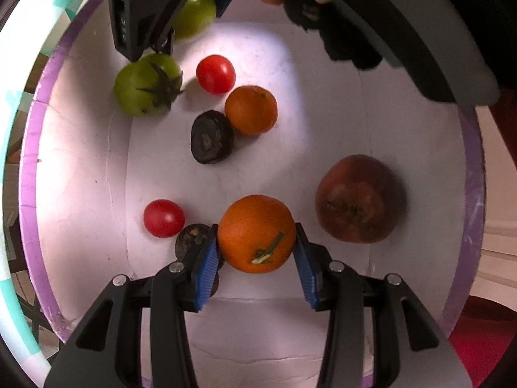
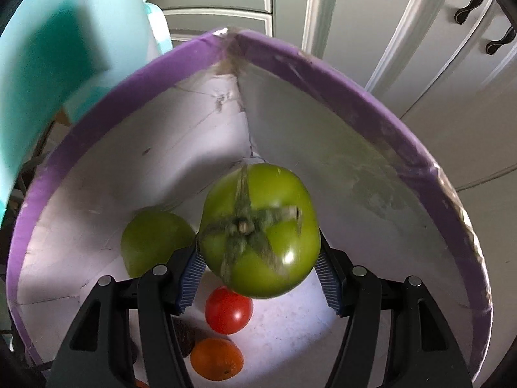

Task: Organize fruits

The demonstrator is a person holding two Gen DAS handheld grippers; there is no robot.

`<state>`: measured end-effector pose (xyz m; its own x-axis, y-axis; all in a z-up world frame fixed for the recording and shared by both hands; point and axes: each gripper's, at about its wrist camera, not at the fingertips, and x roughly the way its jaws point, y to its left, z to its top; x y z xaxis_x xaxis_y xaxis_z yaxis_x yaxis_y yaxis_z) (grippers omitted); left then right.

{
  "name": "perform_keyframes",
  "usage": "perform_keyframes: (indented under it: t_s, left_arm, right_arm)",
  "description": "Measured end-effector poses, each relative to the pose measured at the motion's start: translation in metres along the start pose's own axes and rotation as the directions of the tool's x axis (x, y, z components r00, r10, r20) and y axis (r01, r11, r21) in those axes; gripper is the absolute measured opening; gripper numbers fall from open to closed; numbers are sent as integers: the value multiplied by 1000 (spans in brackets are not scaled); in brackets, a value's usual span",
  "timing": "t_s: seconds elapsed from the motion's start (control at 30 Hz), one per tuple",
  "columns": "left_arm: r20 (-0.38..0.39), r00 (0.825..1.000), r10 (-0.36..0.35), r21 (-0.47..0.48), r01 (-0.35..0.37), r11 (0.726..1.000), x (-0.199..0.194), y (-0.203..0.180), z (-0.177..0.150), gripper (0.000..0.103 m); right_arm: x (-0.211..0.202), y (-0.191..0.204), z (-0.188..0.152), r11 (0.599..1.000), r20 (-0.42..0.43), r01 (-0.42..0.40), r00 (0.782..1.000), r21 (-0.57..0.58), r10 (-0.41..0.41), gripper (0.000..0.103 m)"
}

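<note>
Two fruits are gripped at once, which is my main risk; the orange (image 1: 257, 234) sits clenched between my left gripper (image 1: 257, 252) fingers, low over the floor of the purple-rimmed box (image 1: 32, 148); the green tomato (image 2: 260, 231) is clamped between my right gripper (image 2: 260, 266) fingers near the far corner. Round, smooth skins could slip or bruise under the pads; a release onto the dark fruit (image 1: 194, 237) beside the left finger, or onto the second green tomato (image 2: 155, 241), could set either rolling.
</note>
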<state>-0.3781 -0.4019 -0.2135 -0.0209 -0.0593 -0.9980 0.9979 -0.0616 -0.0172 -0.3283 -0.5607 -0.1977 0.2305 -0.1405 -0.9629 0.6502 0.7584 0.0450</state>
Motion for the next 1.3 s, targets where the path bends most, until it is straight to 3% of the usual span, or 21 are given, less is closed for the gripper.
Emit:
perform_keyframes:
  t_s: [0.23, 0.3, 0.5, 0.63, 0.73, 0.8, 0.87, 0.97, 1.0, 1.07, 1.13, 1.17, 1.2, 1.27, 1.3]
  left_arm:
    - [-27, 1000, -10, -41, 9, 999, 4, 13, -2, 44]
    - [-27, 1000, -12, -45, 10, 999, 7, 17, -8, 45]
    - [-4, 1000, -13, -91, 13, 996, 0, 21, -5, 46]
    - [49, 999, -23, -125, 29, 992, -19, 30, -7, 46]
    - [130, 991, -35, -155, 55, 986, -45, 37, -8, 51]
    - [197, 979, -57, -182, 94, 979, -66, 42, -10, 59]
    - [293, 953, -74, -215, 141, 966, -96, 49, -18, 71]
    - [448, 894, -24, -234, 144, 961, -143, 47, -28, 79]
    - [528, 849, 8, -232, 135, 963, -168, 47, -38, 81]
    - [625, 779, 41, -225, 130, 966, -201, 40, -46, 100]
    - [711, 699, 74, -217, 117, 969, -234, 36, -64, 101]
    - [738, 668, 97, -219, 100, 971, -245, 32, -70, 101]
    - [755, 645, 118, -222, 82, 972, -253, 30, -74, 101]
    - [777, 605, 171, -235, 29, 971, -265, 26, -88, 101]
    - [778, 595, 202, -249, -4, 969, -266, 24, -90, 101]
  right_arm:
    - [-8, -10, 5, 999, 10, -28, 1000, 44, 27, 63]
    - [-16, -10, 6, 999, 33, -13, 999, 44, 11, 70]
    - [-53, -21, 3, 998, 89, -33, 996, 60, 27, 78]
    - [-80, -28, -2, 998, 104, -36, 994, 58, 30, 80]
    - [-105, -31, -5, 998, 123, -24, 992, 64, 16, 85]
    - [-128, -32, -13, 997, 148, -22, 989, 74, 11, 87]
    - [-155, -27, -21, 997, 176, -3, 984, 76, -10, 87]
    - [-203, -12, -31, 998, 271, 42, 961, 40, -51, 87]
    - [-209, -14, -33, 998, 331, 55, 942, 22, -59, 87]
    - [-251, -7, -48, 997, 470, 79, 880, 0, -69, 87]
    - [-281, -9, -68, 995, 564, 96, 822, -3, -78, 87]
    - [-292, -5, -81, 994, 604, 108, 792, 6, -90, 87]
    - [-301, -2, -91, 994, 620, 111, 779, 11, -94, 87]
    - [-304, 3, -101, 995, 613, 100, 786, 1, -79, 87]
    - [-303, 4, -110, 996, 603, 95, 794, 2, -77, 87]
